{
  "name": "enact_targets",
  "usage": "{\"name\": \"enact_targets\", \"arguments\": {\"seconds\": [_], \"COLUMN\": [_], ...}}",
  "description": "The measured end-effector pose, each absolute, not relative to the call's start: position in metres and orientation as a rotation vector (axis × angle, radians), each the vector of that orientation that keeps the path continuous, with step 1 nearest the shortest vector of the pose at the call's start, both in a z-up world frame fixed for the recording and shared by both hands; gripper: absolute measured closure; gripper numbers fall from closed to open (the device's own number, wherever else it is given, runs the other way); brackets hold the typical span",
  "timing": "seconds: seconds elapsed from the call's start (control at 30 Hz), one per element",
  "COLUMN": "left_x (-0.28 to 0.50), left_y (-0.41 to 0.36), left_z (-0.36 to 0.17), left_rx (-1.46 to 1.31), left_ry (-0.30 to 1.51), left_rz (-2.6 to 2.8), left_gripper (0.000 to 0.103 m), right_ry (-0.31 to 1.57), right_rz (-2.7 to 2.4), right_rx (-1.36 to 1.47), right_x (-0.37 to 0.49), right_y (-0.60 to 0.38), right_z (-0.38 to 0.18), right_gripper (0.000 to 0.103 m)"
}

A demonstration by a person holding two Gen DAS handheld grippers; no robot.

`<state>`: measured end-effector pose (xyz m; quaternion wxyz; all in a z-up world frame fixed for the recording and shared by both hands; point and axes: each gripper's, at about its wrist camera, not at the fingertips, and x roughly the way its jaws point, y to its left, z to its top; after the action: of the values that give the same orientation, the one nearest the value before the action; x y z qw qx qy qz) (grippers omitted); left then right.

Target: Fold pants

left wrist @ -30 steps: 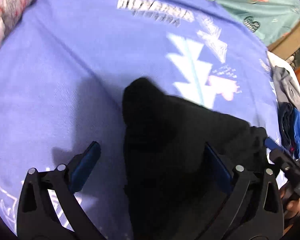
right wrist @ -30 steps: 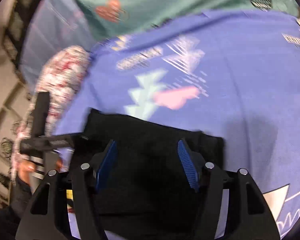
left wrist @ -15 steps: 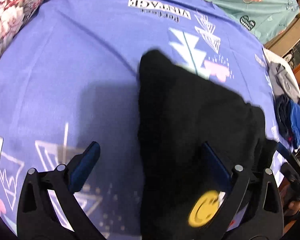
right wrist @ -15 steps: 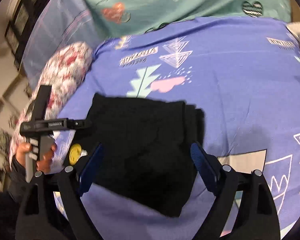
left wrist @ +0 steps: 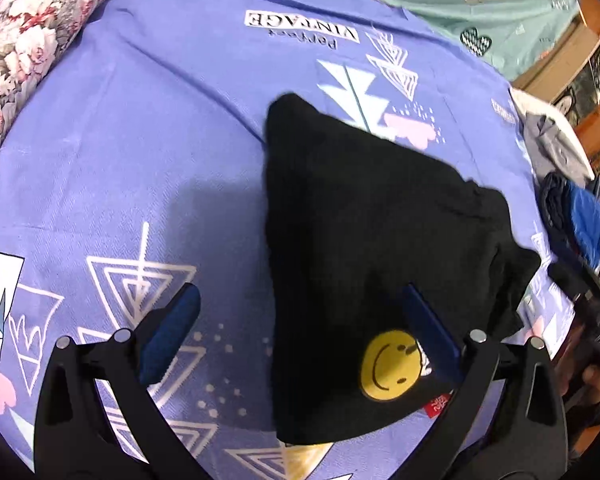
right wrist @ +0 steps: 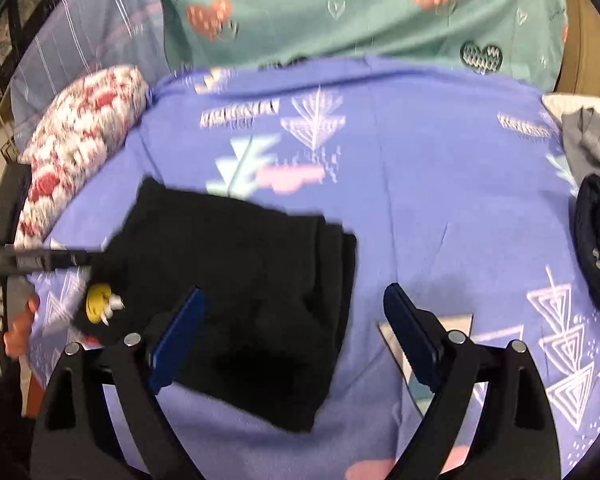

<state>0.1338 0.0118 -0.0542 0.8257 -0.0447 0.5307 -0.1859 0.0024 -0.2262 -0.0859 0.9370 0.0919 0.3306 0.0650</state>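
The black pants (left wrist: 380, 240) lie folded into a compact bundle on the purple patterned bedsheet (left wrist: 140, 160), with a yellow smiley patch (left wrist: 390, 364) at the near edge. My left gripper (left wrist: 300, 296) hovers open above the bundle's left edge, gripping nothing. In the right wrist view the pants (right wrist: 240, 280) lie under my right gripper (right wrist: 294, 294). Its jaws are wide and closing slightly, the left finger is over the cloth, and the pads do not press on it. The left gripper (right wrist: 40, 258) shows at the bundle's far left, held by a hand (right wrist: 18, 320).
A floral bolster (left wrist: 28, 40) runs along the bed's left side. A green heart-print cloth (right wrist: 340, 8) lies at the head. Dark and blue clothes (left wrist: 580, 216) and a grey garment (left wrist: 556, 148) are piled at the right edge.
Both grippers have drawn back and risen from the pants, so the whole bundle and its smiley patch now show. The right jaws have spread wider and hold no cloth.
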Motion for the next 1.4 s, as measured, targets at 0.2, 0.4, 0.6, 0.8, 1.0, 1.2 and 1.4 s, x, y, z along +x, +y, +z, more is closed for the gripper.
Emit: {"name": "enact_targets", "arguments": {"seconds": [0.2,0.4,0.6,0.8,1.0,1.2,1.4], "left_x": [0.122,0.114,0.122,0.147,0.168,0.171,0.168], "left_y": [0.012,0.013,0.02,0.025,0.01,-0.004,-0.007], "left_z": [-0.083,-0.087,-0.079,-0.066,-0.08,-0.093,-0.093], "left_rx": [-0.132,-0.125,-0.172,-0.204,-0.277,-0.316,-0.294], "left_ry": [1.194,1.171,1.218,1.216,1.317,1.378,1.382], "left_rz": [-0.409,-0.412,-0.46,-0.452,-0.524,-0.605,-0.651], "left_gripper": [0.002,0.002,0.002,0.002,0.003,0.018,0.019], "right_ry": [0.75,0.818,0.783,0.774,0.829,0.939,0.948], "right_rz": [0.079,0.076,0.098,0.195,0.331,0.428,0.493], "right_rx": [0.178,0.182,0.321,0.601,0.718,0.776,0.761], "right_x": [0.011,0.004,0.004,0.01,0.031,0.042,0.048], "right_y": [-0.223,-0.232,-0.251,-0.288,-0.292,-0.292,-0.289], "right_z": [-0.113,-0.131,-0.127,-0.13,-0.139,-0.153,-0.154], "right_gripper": [0.072,0.071,0.034,0.017,0.017,0.017,0.018]}}
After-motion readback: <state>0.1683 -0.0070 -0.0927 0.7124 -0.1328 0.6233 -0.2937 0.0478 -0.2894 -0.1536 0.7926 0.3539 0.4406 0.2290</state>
